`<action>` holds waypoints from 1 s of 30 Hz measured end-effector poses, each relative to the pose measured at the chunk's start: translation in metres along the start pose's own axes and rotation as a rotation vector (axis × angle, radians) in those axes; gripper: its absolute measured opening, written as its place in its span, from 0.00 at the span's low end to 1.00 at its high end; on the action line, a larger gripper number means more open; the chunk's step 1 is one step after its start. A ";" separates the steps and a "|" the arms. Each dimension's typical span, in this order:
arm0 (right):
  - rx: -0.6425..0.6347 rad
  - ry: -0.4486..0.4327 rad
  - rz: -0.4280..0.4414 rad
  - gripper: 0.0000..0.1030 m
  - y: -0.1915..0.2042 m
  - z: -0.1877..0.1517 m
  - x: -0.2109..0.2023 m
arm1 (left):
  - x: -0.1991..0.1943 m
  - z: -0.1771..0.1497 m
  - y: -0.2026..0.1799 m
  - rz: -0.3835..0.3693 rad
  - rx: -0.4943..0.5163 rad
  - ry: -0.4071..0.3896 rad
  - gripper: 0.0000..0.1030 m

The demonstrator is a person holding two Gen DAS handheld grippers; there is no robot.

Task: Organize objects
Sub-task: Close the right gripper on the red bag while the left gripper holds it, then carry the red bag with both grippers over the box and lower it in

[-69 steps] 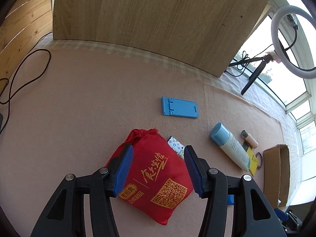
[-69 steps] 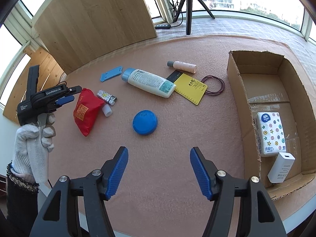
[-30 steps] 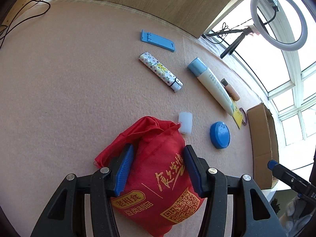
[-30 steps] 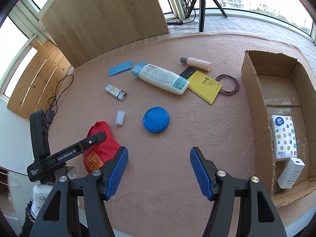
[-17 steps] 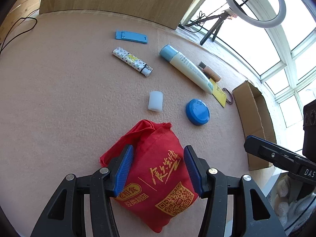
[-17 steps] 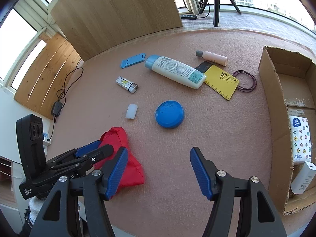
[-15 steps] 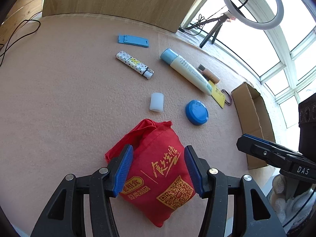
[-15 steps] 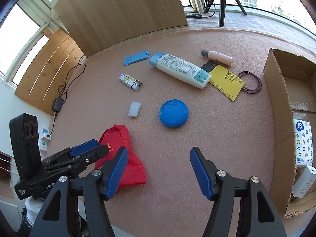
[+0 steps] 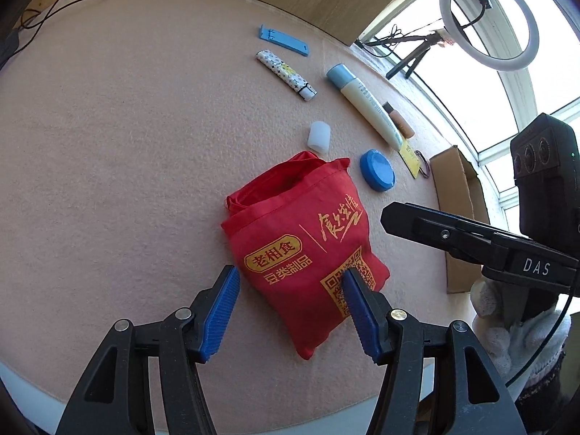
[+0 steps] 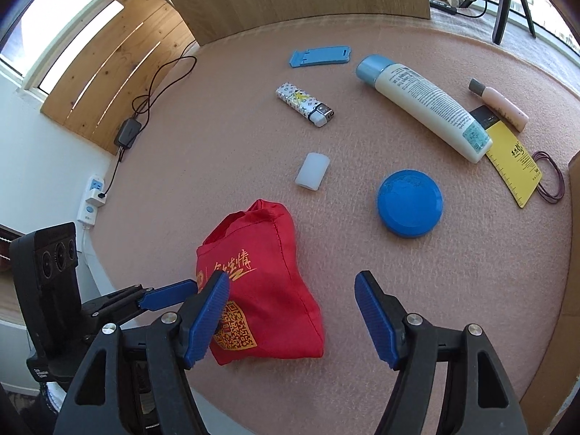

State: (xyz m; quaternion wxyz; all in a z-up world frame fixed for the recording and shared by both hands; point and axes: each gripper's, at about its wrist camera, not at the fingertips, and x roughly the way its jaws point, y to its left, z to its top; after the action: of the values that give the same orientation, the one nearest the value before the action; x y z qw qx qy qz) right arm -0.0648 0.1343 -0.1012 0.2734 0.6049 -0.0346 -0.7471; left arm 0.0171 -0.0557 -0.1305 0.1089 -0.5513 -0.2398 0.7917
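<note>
Red fabric with gold print and a QR code makes up the bag [image 9: 304, 250] that lies slumped on the pink felt worktop [image 9: 119, 152], close to its near edge, with its bunched mouth pointing away toward the far side. The left gripper [image 9: 290, 311] hangs over the bag's printed end with its blue jaws spread wide; whether they touch the cloth cannot be told. From the right wrist view the right gripper [image 10: 291, 319] also stands spread apart, with the bag's lower corner between its fingers, and nothing is pinched. A white-gloved hand [image 9: 514, 330] grips the black handle of the right gripper at the right edge of the left wrist view. Just beyond the bag's mouth lies a small translucent white cap [image 10: 312, 171], and to its right a round blue lid [image 10: 409, 203] sits flat on the felt. Farther in lies a patterned lighter [image 10: 303, 104], and beyond it a flat blue phone stand [image 10: 320, 56] near the far edge. A white lotion bottle with a pale blue cap [image 10: 420, 103] lies on its side toward the right, with a small pink bottle [image 10: 498, 103] beside it, a yellow ruler card [image 10: 514, 165] and a dark rubber band [image 10: 551, 177]. A cardboard box [image 9: 458, 199] stands at the right edge of the worktop.
</note>
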 end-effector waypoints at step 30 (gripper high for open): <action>0.013 0.020 -0.001 0.57 0.002 -0.003 0.008 | 0.022 0.014 -0.027 -0.072 0.055 0.049 0.61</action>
State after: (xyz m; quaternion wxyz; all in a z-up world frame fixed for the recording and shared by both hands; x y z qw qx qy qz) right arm -0.0626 0.1297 -0.1079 0.2695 0.6142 -0.0363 -0.7408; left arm -0.0066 -0.0260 -0.1311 0.1582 -0.5583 -0.2346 0.7799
